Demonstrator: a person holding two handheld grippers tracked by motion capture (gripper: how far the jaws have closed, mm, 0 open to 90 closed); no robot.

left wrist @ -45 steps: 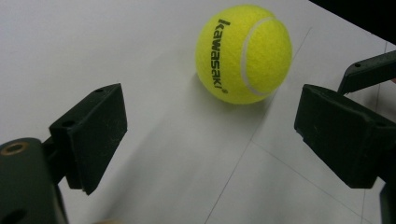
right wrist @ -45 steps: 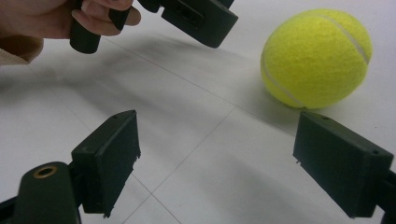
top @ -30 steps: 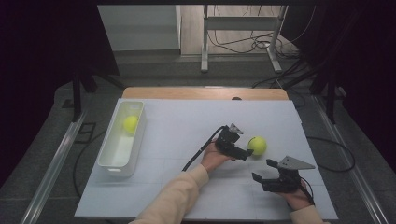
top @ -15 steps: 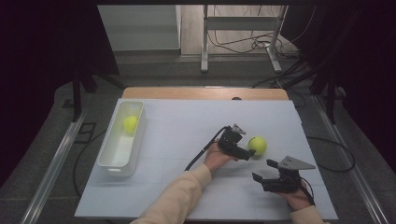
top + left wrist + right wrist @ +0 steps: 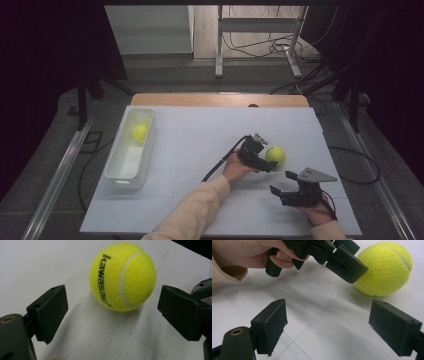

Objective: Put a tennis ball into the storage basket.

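The left hand-held gripper is spread wide just short of the tennis ball on the worktop, likely lining up a grasp. Near the ball, the right hand-held gripper waits wide and empty.

In the high view the left claw covers the near-left edge of the tennis ball — contact cannot be told there. The left gripper view crops its right jaw at the frame edge. The right gripper view cuts the ball at the top, and the left claw hides its left side. The second ball in the white bin is too small for markings.
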